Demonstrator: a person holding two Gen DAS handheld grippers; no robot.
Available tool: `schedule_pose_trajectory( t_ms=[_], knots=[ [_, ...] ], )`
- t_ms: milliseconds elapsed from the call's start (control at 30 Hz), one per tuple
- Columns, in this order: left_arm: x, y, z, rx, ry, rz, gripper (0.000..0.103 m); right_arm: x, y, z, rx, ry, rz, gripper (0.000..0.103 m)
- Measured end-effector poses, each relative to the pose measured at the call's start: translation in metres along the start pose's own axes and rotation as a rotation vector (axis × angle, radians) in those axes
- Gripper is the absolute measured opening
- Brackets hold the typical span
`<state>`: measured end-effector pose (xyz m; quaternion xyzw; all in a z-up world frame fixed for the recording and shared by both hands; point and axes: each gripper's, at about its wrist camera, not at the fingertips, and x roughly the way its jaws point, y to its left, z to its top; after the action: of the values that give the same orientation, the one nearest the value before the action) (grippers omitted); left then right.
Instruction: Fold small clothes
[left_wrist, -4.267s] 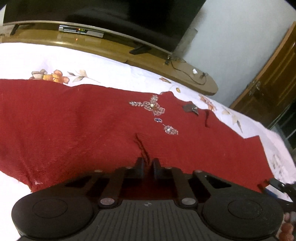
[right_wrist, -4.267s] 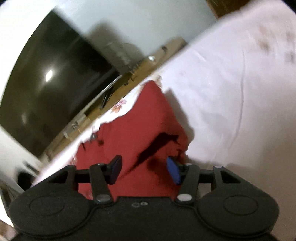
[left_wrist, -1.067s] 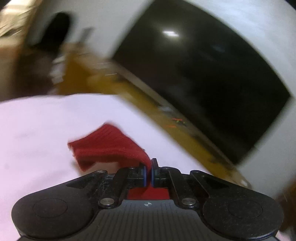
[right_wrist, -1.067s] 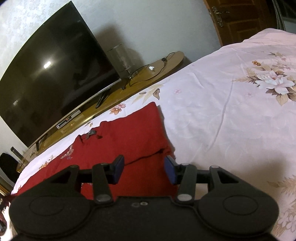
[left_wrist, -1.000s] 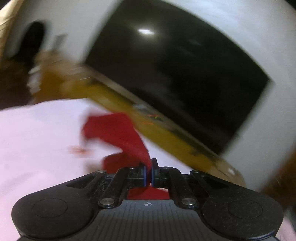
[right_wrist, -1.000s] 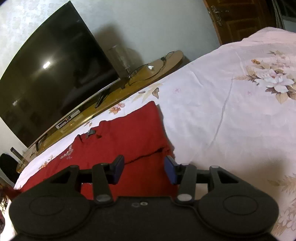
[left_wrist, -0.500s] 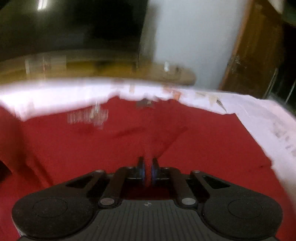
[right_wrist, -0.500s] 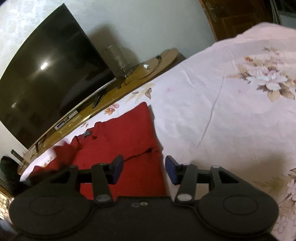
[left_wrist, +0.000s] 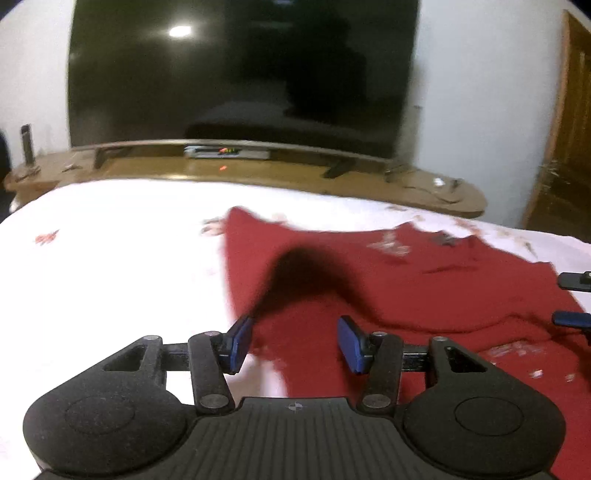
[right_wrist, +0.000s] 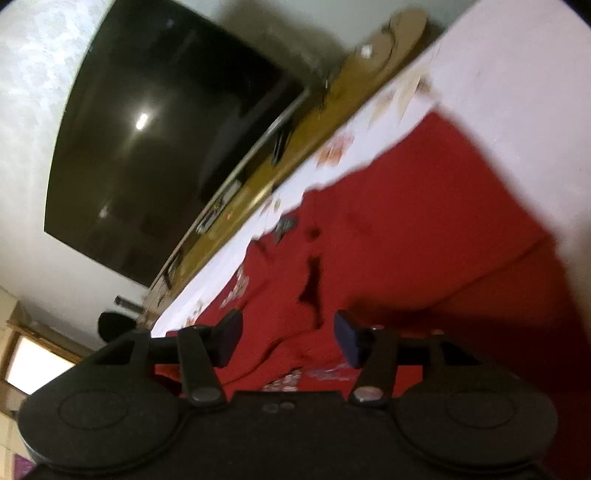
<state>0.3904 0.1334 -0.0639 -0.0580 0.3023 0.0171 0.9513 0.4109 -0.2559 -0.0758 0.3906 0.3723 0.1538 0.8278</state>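
Garment (left_wrist: 424, 291): deep red knit, small pale beaded motifs near neckline and lower edge; blurred. Bed sheet (left_wrist: 110, 258): white to pale pink, scattered floral print in orange-brown tones. Left gripper (left_wrist: 293, 341): matte black body, blue pads. Right gripper (right_wrist: 286, 341): black, dark blue pads. Television (left_wrist: 240, 74): glossy black screen, one bright light reflection. TV stand (left_wrist: 258, 173): golden-brown wood. Wall (left_wrist: 480, 92): white. Door (left_wrist: 569, 129): brown wood.

Dark red knitted cloth garment (left_wrist: 424, 291), matt; white floral cotton bedsheet (left_wrist: 110, 258), smooth; glossy black television screen (left_wrist: 240, 74); polished wooden shelf (left_wrist: 258, 173).
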Motion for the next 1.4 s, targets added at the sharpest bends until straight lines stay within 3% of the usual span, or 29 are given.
schedule_pose_trajectory(
  t_ms=[267,333,400,467,733,867,1200,1400],
  knots=[
    [0.027,0.014,-0.025,-0.066,0.065,-0.005,0.051,0.049,-0.013,-0.005,0.151,0.061,0.002,0.043],
    [0.030,0.015,-0.026,-0.072,0.061,-0.008,0.051,0.053,-0.012,-0.004,0.147,0.054,-0.005,0.032],
    [0.032,0.017,-0.026,-0.071,0.066,-0.010,0.051,0.056,-0.009,-0.003,0.115,0.055,-0.031,0.012],
    [0.034,0.017,-0.026,-0.061,0.075,-0.011,0.051,0.057,-0.003,-0.001,0.064,0.048,-0.050,0.007],
    [0.029,0.010,-0.026,0.013,0.071,0.010,0.048,0.008,0.075,0.016,-0.352,-0.123,-0.056,0.006],
    [0.028,0.011,-0.025,0.021,0.077,-0.011,0.033,-0.020,0.087,0.025,-0.443,-0.173,-0.069,0.006],
    [0.028,0.005,-0.022,0.046,0.093,-0.036,0.013,-0.027,0.031,0.025,-0.396,-0.136,-0.210,0.006],
    [0.025,0.004,-0.022,0.042,0.101,-0.046,0.005,-0.041,0.025,0.019,-0.389,-0.142,-0.209,0.006]
  ],
)
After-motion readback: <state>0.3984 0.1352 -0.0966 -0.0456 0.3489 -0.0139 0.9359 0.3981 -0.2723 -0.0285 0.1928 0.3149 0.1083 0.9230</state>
